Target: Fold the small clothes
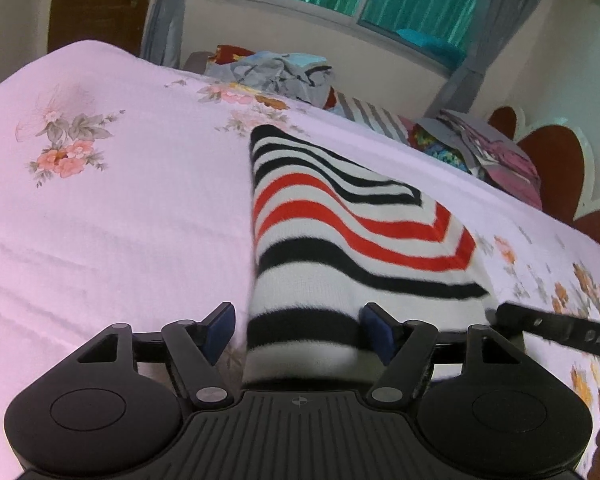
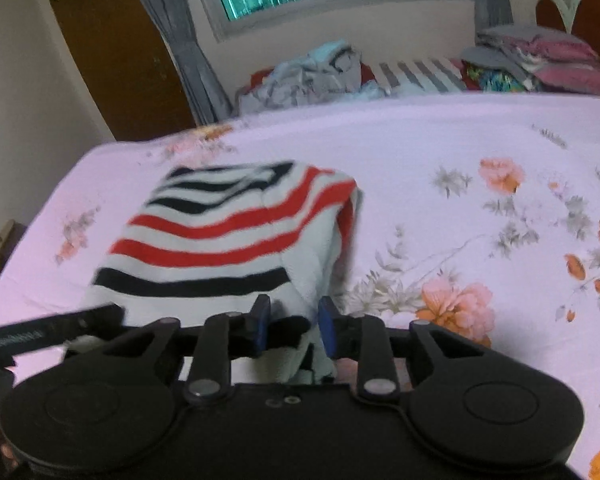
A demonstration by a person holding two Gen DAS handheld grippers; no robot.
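Striped knit garment (image 1: 340, 240) centre frame on floral bedsheet (image 1: 120, 220). Left gripper (image 1: 298, 332) jaws apart, cloth between. Right gripper (image 2: 292, 328) jaws apart around cloth edge. Clothes pile (image 2: 312, 76) top centre.

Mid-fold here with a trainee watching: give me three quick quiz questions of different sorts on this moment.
1. True or false: the left gripper stands wide open around the striped knit garment.
2. What lies beneath the garment? A) bare wooden table B) floral pink bedsheet C) grey carpet
3. Fill in: between the black stripe bands, the garment's stripes are ____.

Key: 1 true; 2 B; 3 red. The right gripper is partly open, with garment fabric between its fingers.
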